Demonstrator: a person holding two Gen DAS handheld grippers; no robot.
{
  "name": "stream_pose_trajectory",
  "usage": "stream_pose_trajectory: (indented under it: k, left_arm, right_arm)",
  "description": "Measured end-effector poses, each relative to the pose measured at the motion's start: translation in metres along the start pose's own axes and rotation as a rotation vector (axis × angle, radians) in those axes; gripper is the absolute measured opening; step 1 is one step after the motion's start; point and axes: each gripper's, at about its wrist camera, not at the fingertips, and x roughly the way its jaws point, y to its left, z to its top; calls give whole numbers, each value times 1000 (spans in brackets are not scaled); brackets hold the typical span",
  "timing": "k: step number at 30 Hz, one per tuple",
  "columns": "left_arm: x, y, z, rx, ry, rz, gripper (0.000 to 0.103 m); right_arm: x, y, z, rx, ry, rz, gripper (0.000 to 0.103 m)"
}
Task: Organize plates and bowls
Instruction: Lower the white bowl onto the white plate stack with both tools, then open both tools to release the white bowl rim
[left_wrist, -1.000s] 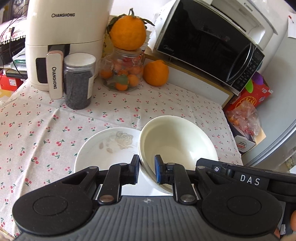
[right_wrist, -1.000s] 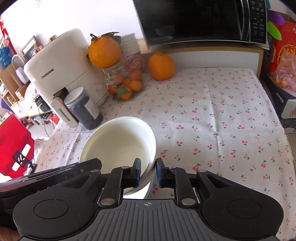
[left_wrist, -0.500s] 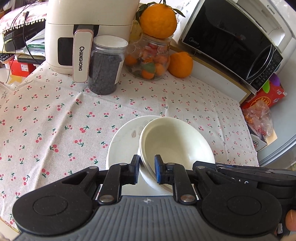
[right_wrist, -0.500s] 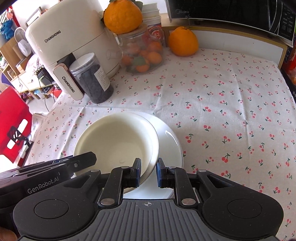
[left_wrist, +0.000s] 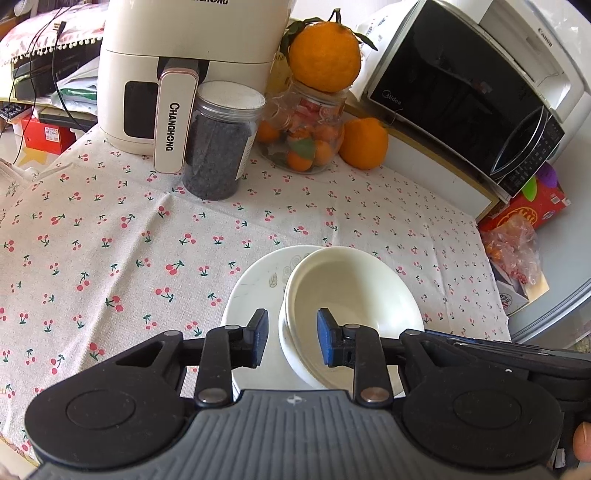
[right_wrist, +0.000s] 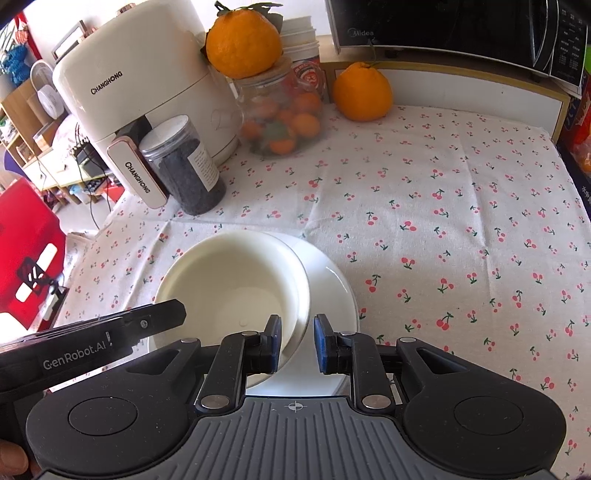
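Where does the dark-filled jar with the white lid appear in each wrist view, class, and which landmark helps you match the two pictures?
Left wrist view: the dark-filled jar stands upper centre-left, right of the air fryer's handle.
Right wrist view: the same jar stands left of centre, again beside that handle.
Shared landmark: the air fryer, directly behind the jar in both.

I count two stacked bowls (left_wrist: 351, 291) on one plate (left_wrist: 255, 291), two big oranges (left_wrist: 324, 51), two jars (left_wrist: 221, 144), one air fryer (left_wrist: 177, 62) and one microwave (left_wrist: 461, 96) before me.
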Motion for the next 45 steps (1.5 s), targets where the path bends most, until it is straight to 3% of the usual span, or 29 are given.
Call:
stream_pose_trajectory:
  k: [6, 19, 21, 23, 27, 29, 31, 32, 35, 37, 45]
  left_arm:
    - [-2, -1, 0, 3, -2, 9, 25]
    - [-13, -2, -2, 28, -42, 36, 36]
    - [-15, -2, -4, 36, -51, 48, 39]
    - [-17, -2, -6, 42, -57, 49, 51]
    - [-21, -1, -10, 40, -68, 62, 55]
    - [-22, -1, -12, 48, -70, 61, 68]
    - [-24, -3, -13, 63, -80, 72, 72]
    - [-26, -4, -13, 70, -91, 81, 72]
    - [-32, -4, -12, 83, -124, 91, 86]
    - [-35, -3, -11, 76, -133, 97, 90]
    - [-37, 1, -12, 43, -114, 134, 100]
  right_arm:
    - [-11, -6, 0, 13, -27, 16, 21]
    - [-25, -9, -4, 8, -41, 37, 21]
    - [-28, -7, -5, 0, -46, 44, 22]
    - [-32, -6, -7, -11, -55, 51, 26]
    - [-35, -5, -8, -18, -56, 66, 26]
    - [-37, -5, -10, -25, -59, 72, 31]
    - [-36, -3, -11, -34, -64, 61, 56]
    - [-35, -2, -11, -42, -66, 54, 59]
    - [-35, -2, -12, -48, -67, 57, 63]
    - [-37, -3, -12, -37, -76, 64, 73]
    - [-50, -7, -21, -10, -100, 93, 83]
